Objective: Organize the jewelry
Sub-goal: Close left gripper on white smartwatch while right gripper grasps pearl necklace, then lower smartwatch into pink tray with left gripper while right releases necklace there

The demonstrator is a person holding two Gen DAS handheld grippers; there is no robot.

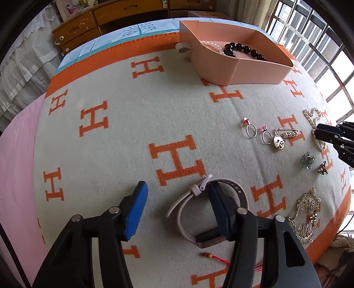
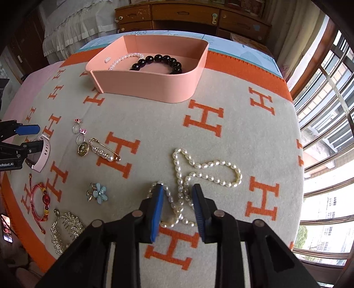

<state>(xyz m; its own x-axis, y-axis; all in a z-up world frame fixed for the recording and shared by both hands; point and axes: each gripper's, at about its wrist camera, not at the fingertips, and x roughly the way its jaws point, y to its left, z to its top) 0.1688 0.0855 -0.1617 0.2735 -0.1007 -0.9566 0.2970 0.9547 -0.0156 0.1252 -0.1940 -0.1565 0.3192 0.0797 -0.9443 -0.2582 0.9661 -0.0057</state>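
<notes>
My left gripper [image 1: 176, 190] is open above the blanket, its right finger inside the loop of a pale pink watch [image 1: 194, 221]. My right gripper [image 2: 178, 195] is open, its fingers on either side of a pearl necklace [image 2: 208, 170] lying on the blanket. A pink tray [image 2: 150, 86] at the back holds a black bead bracelet [image 2: 159, 61] and a pearl strand [image 2: 124, 58]. Two rings [image 1: 256, 130], a pearl pin with a round charm [image 1: 283, 137], a blue flower brooch [image 2: 98, 192], a bee brooch [image 1: 322, 168], a red cord bracelet [image 2: 42, 199] and a rhinestone piece [image 2: 64, 230] lie loose.
An orange-and-cream H-pattern blanket [image 1: 110, 144] covers the bed. Wooden drawers [image 2: 188, 15] stand behind it. Windows [image 2: 327, 133] are on the right. The tray also shows in the left wrist view [image 1: 239, 64].
</notes>
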